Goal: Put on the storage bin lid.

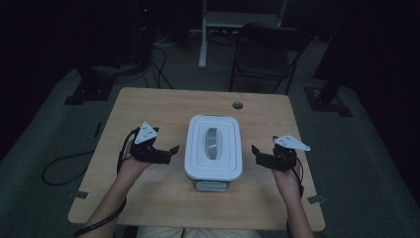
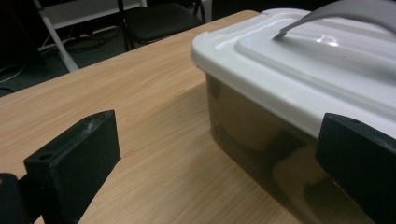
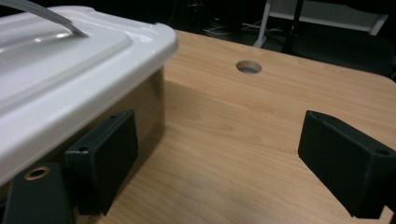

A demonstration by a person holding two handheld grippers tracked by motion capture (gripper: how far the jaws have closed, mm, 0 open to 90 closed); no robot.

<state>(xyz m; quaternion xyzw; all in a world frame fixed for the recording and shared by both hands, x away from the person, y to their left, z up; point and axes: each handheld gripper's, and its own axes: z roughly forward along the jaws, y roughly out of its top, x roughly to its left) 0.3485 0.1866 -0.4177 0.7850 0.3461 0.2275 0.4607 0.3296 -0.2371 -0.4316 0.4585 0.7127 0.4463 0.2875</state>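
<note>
A white-lidded storage box (image 1: 213, 151) is sitting at the centre of the wooden table (image 1: 163, 106), its grey handle (image 1: 212, 144) lying flat along the lid. The left gripper (image 1: 168, 152) is hovering at the box's 9 o'clock side, jaws spread wide and grasping nothing. In the left gripper view the box's translucent dark wall (image 2: 261, 140) is lying just beside the right jaw. The right gripper (image 1: 257, 154) is hovering at the box's 3 o'clock side, jaws likewise released. A round cable hole (image 1: 237, 105) is showing at the box's 1 o'clock, near the table's far edge.
</note>
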